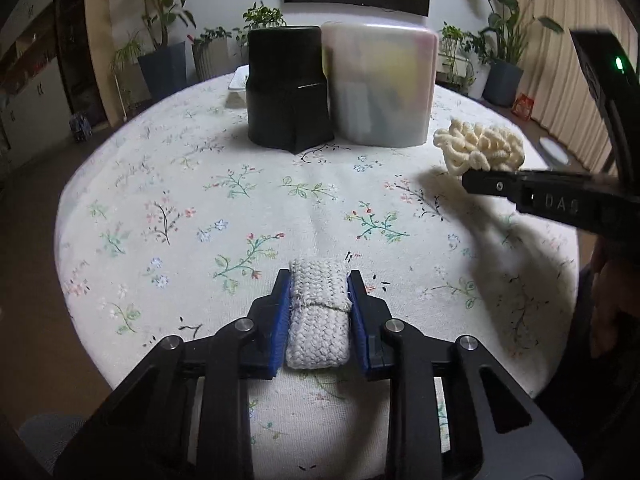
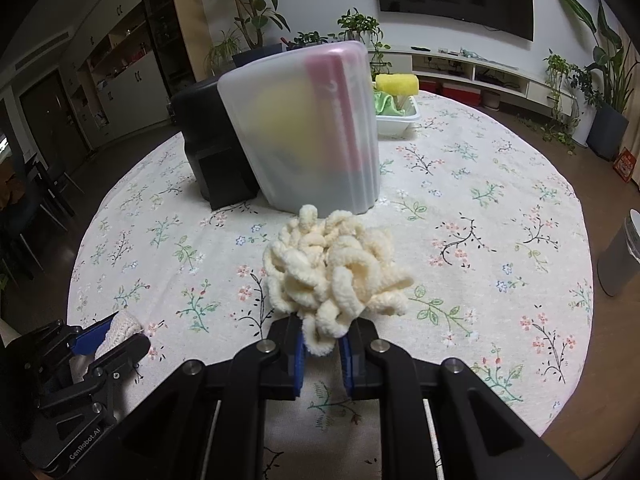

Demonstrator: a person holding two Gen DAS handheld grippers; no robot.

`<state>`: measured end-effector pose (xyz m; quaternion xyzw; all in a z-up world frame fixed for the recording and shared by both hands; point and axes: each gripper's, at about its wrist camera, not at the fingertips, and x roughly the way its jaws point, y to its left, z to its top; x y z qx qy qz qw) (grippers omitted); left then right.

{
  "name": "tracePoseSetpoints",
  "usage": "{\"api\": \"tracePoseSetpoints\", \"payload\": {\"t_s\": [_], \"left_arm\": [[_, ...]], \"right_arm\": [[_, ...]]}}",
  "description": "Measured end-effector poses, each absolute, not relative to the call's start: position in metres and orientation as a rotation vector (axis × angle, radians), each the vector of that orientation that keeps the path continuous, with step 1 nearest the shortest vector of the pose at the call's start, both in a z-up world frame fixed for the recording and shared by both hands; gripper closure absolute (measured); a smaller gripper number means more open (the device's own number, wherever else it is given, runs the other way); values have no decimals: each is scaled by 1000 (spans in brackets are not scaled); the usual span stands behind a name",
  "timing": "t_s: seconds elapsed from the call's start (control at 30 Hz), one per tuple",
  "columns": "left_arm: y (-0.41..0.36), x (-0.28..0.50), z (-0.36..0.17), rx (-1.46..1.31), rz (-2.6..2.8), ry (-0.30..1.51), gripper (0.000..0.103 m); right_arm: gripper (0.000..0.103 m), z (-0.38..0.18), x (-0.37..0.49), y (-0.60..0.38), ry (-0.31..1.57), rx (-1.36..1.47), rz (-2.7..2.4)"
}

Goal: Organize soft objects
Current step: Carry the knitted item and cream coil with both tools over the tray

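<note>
The knit pad [image 1: 318, 316], white and folded over, sits clamped between the blue pads of the left hand-held gripper [image 1: 319, 308], held low over the near edge of the worktop [image 1: 180, 200]; whether it rests on the cloth or hangs just clear is hard to say. The loop bundle [image 2: 332, 272], a cream tangle of plush yarn loops, is pinched by its lower strands in the closed right hand-held gripper [image 2: 322, 344], and most of it spills forward past the fingers, above the flowered cloth. Both soft things are thus in hand and neither is put away yet, so the sorting looks to be midway at best. Beyond them stand a black bin [image 1: 288, 88] and a frosted bin [image 1: 380, 84] side by side and touching, well apart from both grippers; these seem the likely places for the two pieces, though which goes where the views do not tell. The frosted bin shows blurred yellow and pink shapes through its wall, so something is probably inside, but what cannot be made out, and the black one shows nothing of its contents. Behind the bins a white tray [image 2: 400, 120] holds a yellow sponge [image 2: 396, 84] and something green, partly hidden by the frosted bin
</note>
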<state>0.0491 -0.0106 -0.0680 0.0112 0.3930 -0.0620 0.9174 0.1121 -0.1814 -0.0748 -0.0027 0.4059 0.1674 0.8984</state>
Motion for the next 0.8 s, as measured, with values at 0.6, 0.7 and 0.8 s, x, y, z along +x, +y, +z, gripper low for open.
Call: {"api": "tracePoseSetpoints", "payload": {"t_s": [0.6, 0.7, 0.8], "left_arm": [[29, 94, 22, -78, -164, 697, 79], [39, 122, 51, -55, -173, 659, 79], [47, 158, 76, -27, -176, 632, 79]], "right_arm": [[88, -19, 118, -218, 773, 22, 357], [88, 9, 137, -227, 742, -21, 357], [88, 31, 162, -229, 730, -59, 377]]}}
